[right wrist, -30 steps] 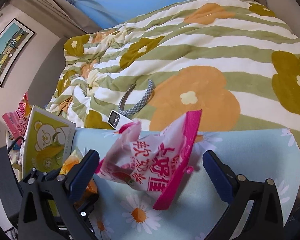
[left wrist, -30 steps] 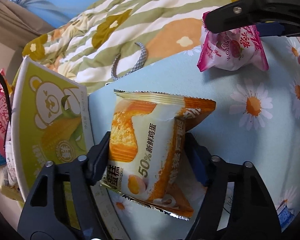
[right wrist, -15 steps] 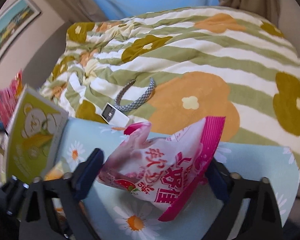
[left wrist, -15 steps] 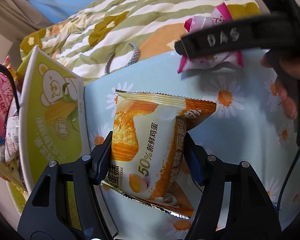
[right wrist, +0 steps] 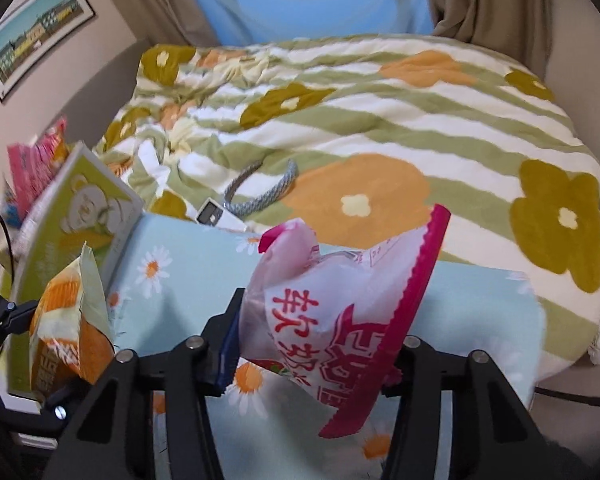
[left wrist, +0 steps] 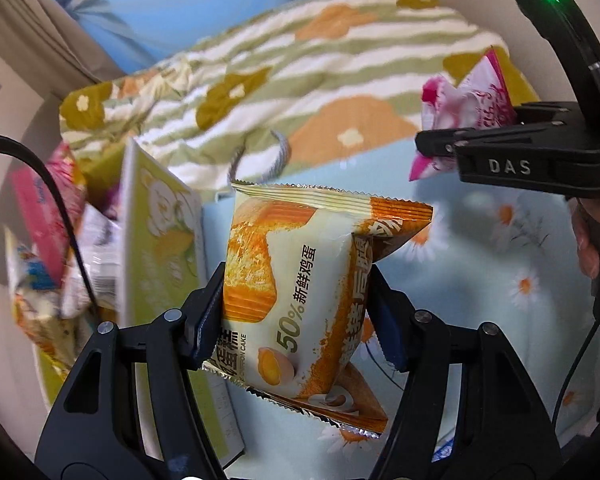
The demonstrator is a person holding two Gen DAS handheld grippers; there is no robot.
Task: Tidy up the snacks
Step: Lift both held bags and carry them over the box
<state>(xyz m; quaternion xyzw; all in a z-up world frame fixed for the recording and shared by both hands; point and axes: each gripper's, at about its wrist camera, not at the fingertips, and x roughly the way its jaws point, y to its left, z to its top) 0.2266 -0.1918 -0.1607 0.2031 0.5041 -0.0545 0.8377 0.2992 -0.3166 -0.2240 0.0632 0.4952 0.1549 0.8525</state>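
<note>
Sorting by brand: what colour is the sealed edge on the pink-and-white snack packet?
Magenta, on the pink-and-white snack packet; clearest in the right wrist view.

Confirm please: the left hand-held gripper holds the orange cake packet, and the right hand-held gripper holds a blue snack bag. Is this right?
Not quite. The bag in the right hand-held gripper is pink and white, not blue; the right wrist view shows it. The left hand-held gripper does hold the orange cake packet.

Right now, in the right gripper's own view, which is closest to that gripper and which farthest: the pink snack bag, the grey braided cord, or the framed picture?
1. Pink snack bag: clamped in the right gripper.
2. Grey braided cord: beyond it, lying on the flowered blanket.
3. Framed picture: farthest, on the wall at upper left.
</note>
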